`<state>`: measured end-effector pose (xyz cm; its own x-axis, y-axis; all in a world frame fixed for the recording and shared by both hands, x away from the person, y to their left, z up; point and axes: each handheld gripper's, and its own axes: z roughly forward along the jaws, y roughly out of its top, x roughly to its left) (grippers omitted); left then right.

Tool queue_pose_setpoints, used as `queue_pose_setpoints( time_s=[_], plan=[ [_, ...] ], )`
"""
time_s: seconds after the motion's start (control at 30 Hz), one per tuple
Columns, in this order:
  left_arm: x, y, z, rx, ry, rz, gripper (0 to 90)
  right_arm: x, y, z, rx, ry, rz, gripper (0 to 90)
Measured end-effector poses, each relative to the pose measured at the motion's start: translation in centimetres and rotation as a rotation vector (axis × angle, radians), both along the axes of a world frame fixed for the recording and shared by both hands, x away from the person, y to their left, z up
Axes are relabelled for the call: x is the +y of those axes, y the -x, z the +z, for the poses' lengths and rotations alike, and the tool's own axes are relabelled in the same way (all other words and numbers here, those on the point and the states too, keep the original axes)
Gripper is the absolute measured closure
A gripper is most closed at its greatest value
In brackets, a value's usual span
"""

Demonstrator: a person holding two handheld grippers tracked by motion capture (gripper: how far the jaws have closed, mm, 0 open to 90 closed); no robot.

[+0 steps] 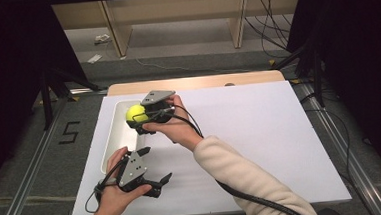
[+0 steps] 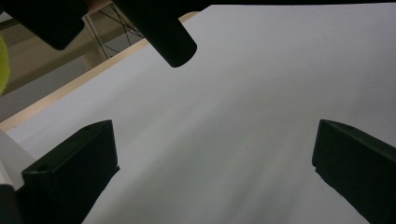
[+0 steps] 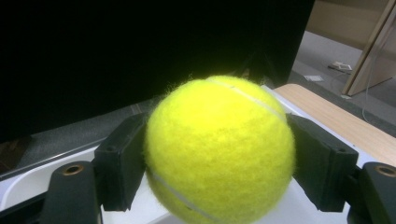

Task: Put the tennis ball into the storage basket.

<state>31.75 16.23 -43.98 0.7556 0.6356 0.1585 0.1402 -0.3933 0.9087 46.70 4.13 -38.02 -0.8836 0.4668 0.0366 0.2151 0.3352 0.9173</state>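
**Tennis ball clamped over the white tray**

My right gripper (image 1: 140,121) grasps the fuzzy yellow tennis ball (image 1: 136,113), one black jaw pressed on each side of it. In the right gripper view the ball (image 3: 219,149) sits squarely between those jaws, and its pale seam runs slantwise across the top and again low on the front. A ball has no long axis to speak of, so the seam is all I can go by: it crosses from upper left to right at the crown. The ball hangs over the far end of the white oblong plastic tray (image 1: 111,142), above its inside; I cannot tell whether it touches the tray's floor.

My right hand (image 1: 172,123) reaches across from the right, the cream sleeve (image 1: 243,177) slanting up from the bottom of the high view, and the gripper points left towards the tray. The grey three-cornered plate lies on top, tilted a little.

My left gripper (image 1: 154,167) is released, its jaws spread wide with nothing between them. It sits near the tray's near end, over the white board (image 1: 260,133) that covers the wooden table (image 1: 197,82), and points rightwards and away from me. In the left gripper view the two jaws stand far apart over bare white board (image 2: 233,116). My left hand (image 1: 114,195) grips it from below.
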Motion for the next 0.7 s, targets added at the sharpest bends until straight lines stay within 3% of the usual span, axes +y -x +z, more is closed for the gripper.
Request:
queue_pose_setpoints(
  time_s=[0.7],
  plan=[
    [-0.04,0.04,-0.01,-0.001,0.0,-0.002,0.0,0.9,-0.36,0.21,0.002,0.001,0.013,26.6]
  ],
)
